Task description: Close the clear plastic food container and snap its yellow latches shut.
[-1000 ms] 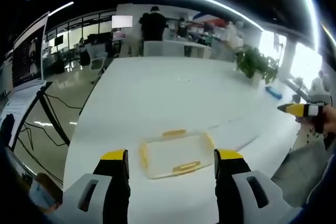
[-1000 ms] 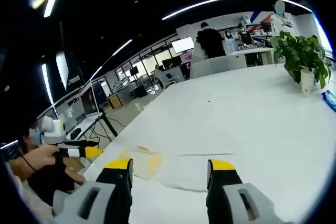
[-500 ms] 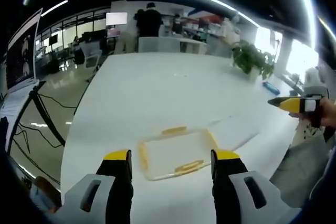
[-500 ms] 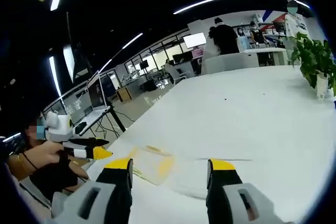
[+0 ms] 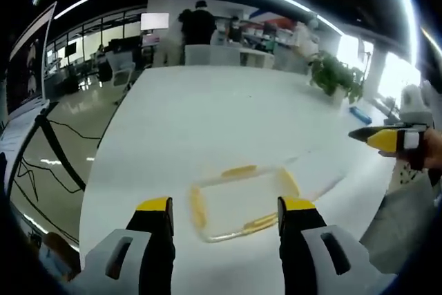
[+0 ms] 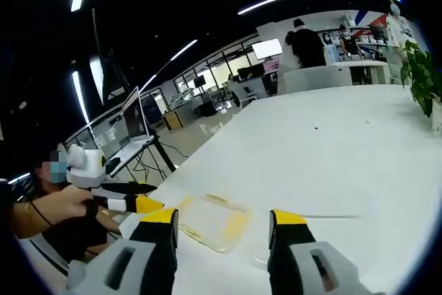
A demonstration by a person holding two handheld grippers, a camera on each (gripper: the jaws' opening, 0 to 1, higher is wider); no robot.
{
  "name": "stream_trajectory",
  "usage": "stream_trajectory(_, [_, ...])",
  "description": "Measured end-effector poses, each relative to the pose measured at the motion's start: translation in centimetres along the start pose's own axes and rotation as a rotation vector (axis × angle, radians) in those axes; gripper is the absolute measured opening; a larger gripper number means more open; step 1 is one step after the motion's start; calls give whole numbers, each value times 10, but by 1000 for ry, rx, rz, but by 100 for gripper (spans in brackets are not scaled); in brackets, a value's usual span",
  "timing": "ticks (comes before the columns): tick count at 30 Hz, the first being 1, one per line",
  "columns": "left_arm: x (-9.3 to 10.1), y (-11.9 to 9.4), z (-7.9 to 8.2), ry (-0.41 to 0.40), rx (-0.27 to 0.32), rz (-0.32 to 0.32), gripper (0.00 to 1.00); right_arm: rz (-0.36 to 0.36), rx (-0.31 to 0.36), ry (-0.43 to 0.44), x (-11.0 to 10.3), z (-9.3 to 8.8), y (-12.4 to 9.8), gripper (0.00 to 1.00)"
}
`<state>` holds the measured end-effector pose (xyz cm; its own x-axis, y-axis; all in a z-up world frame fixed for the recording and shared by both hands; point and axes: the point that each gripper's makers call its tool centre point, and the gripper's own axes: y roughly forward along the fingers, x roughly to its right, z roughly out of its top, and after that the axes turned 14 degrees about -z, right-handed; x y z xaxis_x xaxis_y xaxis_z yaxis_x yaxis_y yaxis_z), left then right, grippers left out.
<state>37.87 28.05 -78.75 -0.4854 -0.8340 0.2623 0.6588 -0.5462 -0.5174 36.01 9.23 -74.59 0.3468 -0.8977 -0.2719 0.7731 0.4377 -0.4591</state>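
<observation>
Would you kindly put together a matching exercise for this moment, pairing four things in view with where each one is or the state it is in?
Things:
1. clear container
2. potted plant
3. left claw
4. blue object

Places or states:
A. open, holding nothing, hovering above the table's near edge
B. lying flat on the white table, yellow latches along its sides
C. standing far down the table on its right side
D. lying on the table just in front of the plant

Pairs: 1-B, 2-C, 3-A, 4-D
</observation>
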Motion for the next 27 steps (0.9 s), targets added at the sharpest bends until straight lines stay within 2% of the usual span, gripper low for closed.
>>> stream_trajectory(3, [-3, 4, -1, 1, -8, 1, 58, 5, 3, -2, -6, 1, 5, 51])
stream_trajectory(5, [-3, 7, -3, 34, -27, -10, 57, -8, -3, -34, -9, -1, 9, 50])
stream_trajectory(10, [-6, 13, -9, 53, -54, -11, 57, -53, -19, -47, -13, -8, 19, 43])
stream_trajectory(12, [-10, 15, -13, 95, -86, 4, 56, -61, -25, -62, -17, -12, 24, 41])
stream_trajectory(14, [-10, 17, -14, 117, -91, 14, 56, -69, -27, -72, -19, -13, 27, 39])
stream_trajectory(15, [-11, 19, -15, 115, -93, 15, 55, -79, -31, -107, -20, -15, 29, 38])
stream_trajectory(17, [-13, 22, -17, 95, -87, 13, 55, -100, -19, -259, -21, -16, 34, 38])
stream_trajectory(18, [-14, 23, -17, 87, -84, 13, 55, -105, -17, -281, -23, -17, 35, 38])
stream_trajectory(25, [-18, 31, -16, 62, -64, 23, 51, -121, -28, -286, -28, -25, 54, 35])
stream_trajectory(27, [-20, 34, -17, 60, -66, 26, 50, -114, -43, -258, -29, -29, 60, 34])
